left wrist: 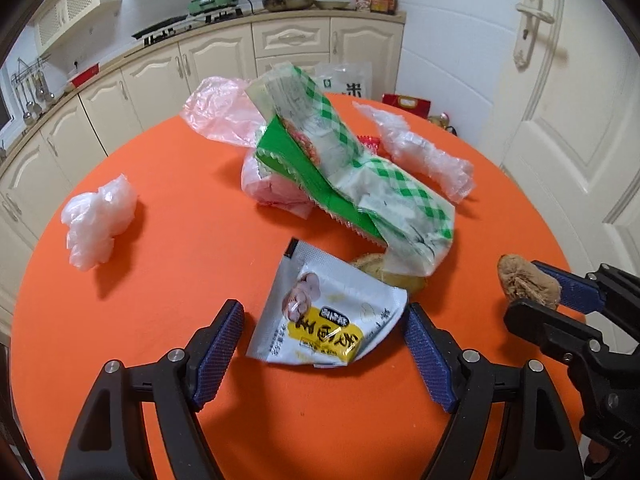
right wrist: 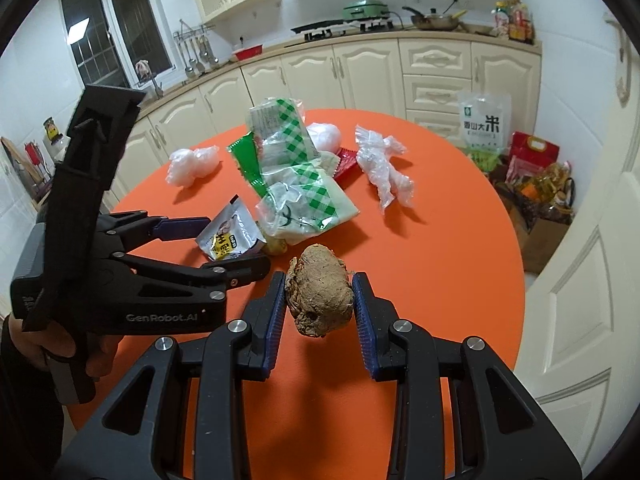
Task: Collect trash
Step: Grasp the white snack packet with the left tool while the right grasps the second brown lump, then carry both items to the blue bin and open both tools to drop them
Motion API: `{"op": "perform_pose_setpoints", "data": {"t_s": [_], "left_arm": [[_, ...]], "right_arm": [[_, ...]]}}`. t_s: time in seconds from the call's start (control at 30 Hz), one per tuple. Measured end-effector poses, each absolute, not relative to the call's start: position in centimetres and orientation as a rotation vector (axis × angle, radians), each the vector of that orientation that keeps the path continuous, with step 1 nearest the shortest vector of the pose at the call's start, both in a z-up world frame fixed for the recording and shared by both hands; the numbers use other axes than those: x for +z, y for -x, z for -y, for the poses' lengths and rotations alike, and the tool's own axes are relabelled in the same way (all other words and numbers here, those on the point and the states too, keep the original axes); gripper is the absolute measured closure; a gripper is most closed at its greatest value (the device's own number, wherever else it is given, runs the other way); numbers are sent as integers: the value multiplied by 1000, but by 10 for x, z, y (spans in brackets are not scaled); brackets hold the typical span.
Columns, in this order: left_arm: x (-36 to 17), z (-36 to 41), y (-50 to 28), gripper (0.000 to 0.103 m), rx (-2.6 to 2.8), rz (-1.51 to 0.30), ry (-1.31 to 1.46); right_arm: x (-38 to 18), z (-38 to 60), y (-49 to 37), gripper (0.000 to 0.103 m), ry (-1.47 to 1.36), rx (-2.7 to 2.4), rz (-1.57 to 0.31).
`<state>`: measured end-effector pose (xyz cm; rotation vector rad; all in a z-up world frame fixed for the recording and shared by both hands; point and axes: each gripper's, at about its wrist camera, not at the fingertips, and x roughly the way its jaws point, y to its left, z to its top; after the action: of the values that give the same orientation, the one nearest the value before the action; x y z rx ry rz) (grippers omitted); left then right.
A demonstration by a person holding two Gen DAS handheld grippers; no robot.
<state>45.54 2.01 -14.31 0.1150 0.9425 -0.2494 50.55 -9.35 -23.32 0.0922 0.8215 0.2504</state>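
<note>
1. Right wrist view: right gripper (right wrist: 319, 304) clamped on a brown lumpy ginger-like root (right wrist: 319, 294), blue pads pressed against both flanks, lump held clear above the orange table (right wrist: 460, 280).
2. Looks firm, dry and rough-skinned; probably light, stiff enough to take a squeeze, unlikely to slip from ribbed pads. Grip sits across the widest part, which seems sound; knobbly shape could still let it pivot if tilted sharply.
3. Left wrist view: left gripper (left wrist: 324, 354) spread wide, hovering low with a white and yellow snack sachet (left wrist: 324, 320) lying flat between the fingers, nearer the right-hand pad, touching neither as far as can be told.
4. Sachet: torn open, thin foil-plastic, almost weightless, slick and floppy. Flat on the cloth, so hard to pinch from the sides; best taken at the curled lower edge closest to the fingers, or at the raised torn corner on the far side.
5. Beyond the fingertips: a green-checked plastic wrapper (left wrist: 360, 168), crumpled and standing up, springy and light, easy to grab at any raised fold. A yellowish food scrap (left wrist: 384, 272) tucked under its near end, just past the sachet; soft or firm, cannot tell.
6. Far left of the fingers: a crumpled clear plastic bag (left wrist: 96, 220), well apart. Far right: another crinkled clear bag (left wrist: 424, 152). A pink bag (left wrist: 220, 108) behind the wrapper. All compressible, weightless, prone to spring back.
7. No bin visible in either view.
</note>
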Motion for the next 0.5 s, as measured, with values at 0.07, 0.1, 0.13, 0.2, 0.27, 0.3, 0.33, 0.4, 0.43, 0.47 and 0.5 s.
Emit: {"op": "perform_pose_setpoints", "data": {"t_s": [0.07, 0.1, 0.13, 0.2, 0.27, 0.3, 0.33, 0.4, 0.43, 0.47, 0.5], "left_arm": [[-146, -20, -457, 32, -247, -943, -108], [-146, -21, -457, 41, -242, -937, -104], [-146, -21, -456, 46, -237, -934, -103], [-148, -21, -456, 53, -231, -926, -94], [-148, -24, -454, 60, -227, -921, -86], [-147, -27, -453, 62, -225, -920, -74], [-145, -31, -450, 65, -227, -916, -62], [-140, -36, -445, 71, -216, -904, -40], [-137, -40, -442, 73, -204, -894, -31], [-134, -44, -439, 74, -201, -883, -17], [-130, -49, -436, 79, -200, -875, -1]], "right_arm": [[-234, 97, -506, 72, -92, 249, -822], [-235, 98, -506, 72, -92, 248, -822], [-235, 100, -507, 72, -94, 247, -823], [-234, 102, -507, 72, -99, 243, -821], [-233, 101, -506, 72, -102, 243, -818], [-233, 102, -506, 72, -104, 241, -816], [-233, 101, -505, 72, -104, 240, -816], [-233, 100, -505, 72, -104, 239, -820], [-232, 99, -503, 72, -105, 236, -819], [-232, 99, -502, 72, -106, 237, -819], [-231, 98, -501, 72, -106, 238, -819]]}}
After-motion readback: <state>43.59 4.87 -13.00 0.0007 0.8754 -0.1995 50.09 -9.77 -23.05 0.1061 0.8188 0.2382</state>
